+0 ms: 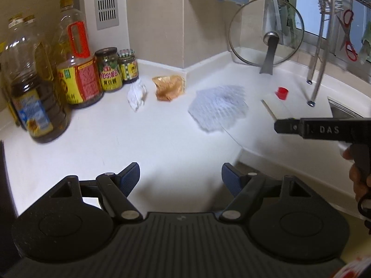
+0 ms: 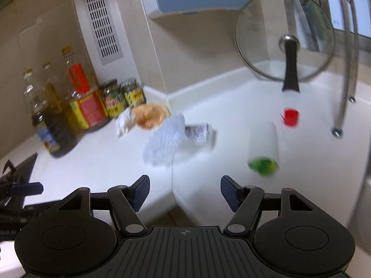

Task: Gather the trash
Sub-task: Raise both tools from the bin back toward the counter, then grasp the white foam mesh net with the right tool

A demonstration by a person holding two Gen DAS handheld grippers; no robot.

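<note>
Trash lies on the white counter (image 1: 162, 143): a crumpled white paper (image 1: 136, 95) (image 2: 124, 122), a golden-brown wrapper (image 1: 169, 86) (image 2: 149, 115), a white foam net (image 1: 218, 107) (image 2: 165, 139) and a red cap (image 1: 281, 92) (image 2: 291, 117). The right wrist view also shows a small printed carton (image 2: 199, 134) and a white cup with a green end (image 2: 264, 148) lying on its side. My left gripper (image 1: 180, 177) hangs open and empty above the counter's front part, well short of the trash. My right gripper (image 2: 184, 186) is likewise open and empty near the counter's edge.
Oil bottles (image 1: 74, 55) and two jars (image 1: 109, 69) stand at the back left beside the trash. A glass lid (image 1: 266, 30) leans on the back wall, with rack legs (image 1: 315, 69) and a sink (image 1: 345, 108) to the right. A stove (image 2: 16, 180) lies at the left.
</note>
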